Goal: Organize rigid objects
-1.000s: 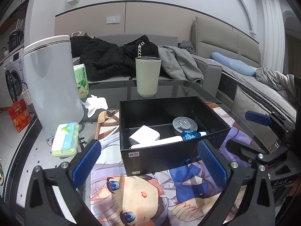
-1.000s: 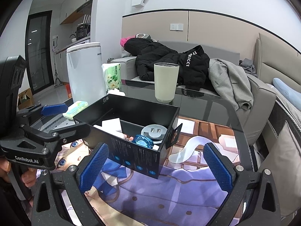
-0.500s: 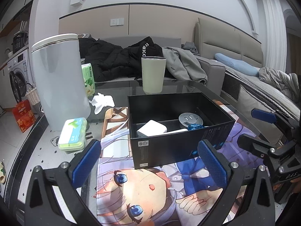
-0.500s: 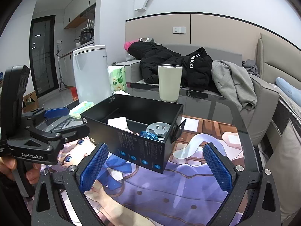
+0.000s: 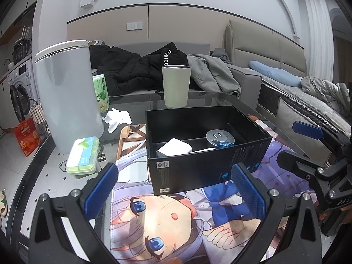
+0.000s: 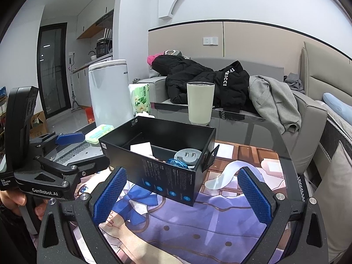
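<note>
A black open box [image 5: 204,169] stands on an anime-print mat [image 5: 176,220] on the glass table. It also shows in the right wrist view [image 6: 167,182]. Inside lie a white charger block [image 5: 175,148], a round grey USB hub [image 5: 220,136] and a blue crinkled item [image 5: 224,146]. My left gripper [image 5: 173,187] is open and empty, a little back from the box's near wall. My right gripper [image 6: 180,193] is open and empty, in front of the box's corner. A green and white case [image 5: 83,157] lies left of the mat.
A tall white canister [image 5: 66,92] stands at the left, with a green tissue pack [image 5: 101,92] and a crumpled tissue [image 5: 117,118] beside it. A pale green cup [image 5: 176,85] stands behind the box. A sofa with dark clothes [image 5: 140,70] lies beyond the table.
Both grippers have pulled back and risen from the box, so it looks smaller and farther. Both stay open and empty. The items in the box have not moved.
</note>
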Demonstrator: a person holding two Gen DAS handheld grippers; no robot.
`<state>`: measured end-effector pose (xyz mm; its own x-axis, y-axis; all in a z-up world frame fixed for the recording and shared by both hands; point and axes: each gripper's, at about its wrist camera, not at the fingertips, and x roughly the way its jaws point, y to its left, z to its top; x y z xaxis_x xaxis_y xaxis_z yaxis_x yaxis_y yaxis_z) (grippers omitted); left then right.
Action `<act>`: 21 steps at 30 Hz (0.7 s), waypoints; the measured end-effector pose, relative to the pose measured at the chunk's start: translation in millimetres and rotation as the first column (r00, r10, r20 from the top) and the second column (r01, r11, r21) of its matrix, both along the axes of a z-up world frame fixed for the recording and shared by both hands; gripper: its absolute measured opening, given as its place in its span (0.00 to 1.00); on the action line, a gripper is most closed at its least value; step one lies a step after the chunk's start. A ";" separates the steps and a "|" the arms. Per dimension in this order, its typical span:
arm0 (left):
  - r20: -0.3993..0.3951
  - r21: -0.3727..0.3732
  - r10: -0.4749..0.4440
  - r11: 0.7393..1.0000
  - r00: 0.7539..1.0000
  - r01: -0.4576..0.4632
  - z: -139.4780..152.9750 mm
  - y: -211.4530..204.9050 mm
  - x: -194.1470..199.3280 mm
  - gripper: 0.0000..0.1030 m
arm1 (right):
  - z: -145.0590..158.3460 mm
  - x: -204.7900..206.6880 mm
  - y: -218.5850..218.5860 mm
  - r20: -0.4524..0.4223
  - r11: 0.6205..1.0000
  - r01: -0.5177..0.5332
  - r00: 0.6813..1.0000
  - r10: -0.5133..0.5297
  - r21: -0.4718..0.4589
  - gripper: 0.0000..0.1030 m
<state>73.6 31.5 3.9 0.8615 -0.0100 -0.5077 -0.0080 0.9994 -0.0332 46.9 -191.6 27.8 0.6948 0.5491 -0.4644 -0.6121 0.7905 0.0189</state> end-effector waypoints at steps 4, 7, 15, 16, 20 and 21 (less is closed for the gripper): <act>0.005 -0.001 0.000 1.000 1.000 0.000 0.4 -0.7 -0.5 1.00 | -0.1 0.2 0.1 0.000 1.000 0.001 1.000 -0.001 0.000 0.99; 0.007 -0.003 0.002 1.000 1.000 -0.002 0.2 0.1 -0.9 1.00 | -0.1 0.0 0.4 0.000 1.000 0.001 1.000 -0.001 -0.001 0.99; 0.009 -0.002 0.002 1.000 1.000 -0.002 0.1 0.4 -1.3 1.00 | -0.4 -0.6 0.4 0.001 1.000 0.002 1.000 -0.002 0.000 0.99; 0.008 -0.001 0.002 1.000 1.000 -0.002 0.1 0.4 -1.4 1.00 | -0.4 -0.5 0.5 0.001 1.000 0.002 1.000 -0.002 -0.001 0.99; 0.008 -0.002 0.003 1.000 1.000 -0.003 0.1 0.2 -1.5 1.00 | -0.5 -0.4 1.1 -0.001 1.000 0.002 1.000 -0.002 -0.003 0.99; 0.009 -0.002 0.003 1.000 1.000 -0.003 0.2 0.3 -1.6 1.00 | -0.5 -0.4 1.2 -0.001 1.000 0.003 1.000 -0.003 -0.004 0.99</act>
<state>72.0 31.7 4.1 0.8658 -0.0090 -0.5003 -0.0103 0.9993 -0.0357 46.6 -190.4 27.3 0.6957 0.5455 -0.4674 -0.6101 0.7922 0.0164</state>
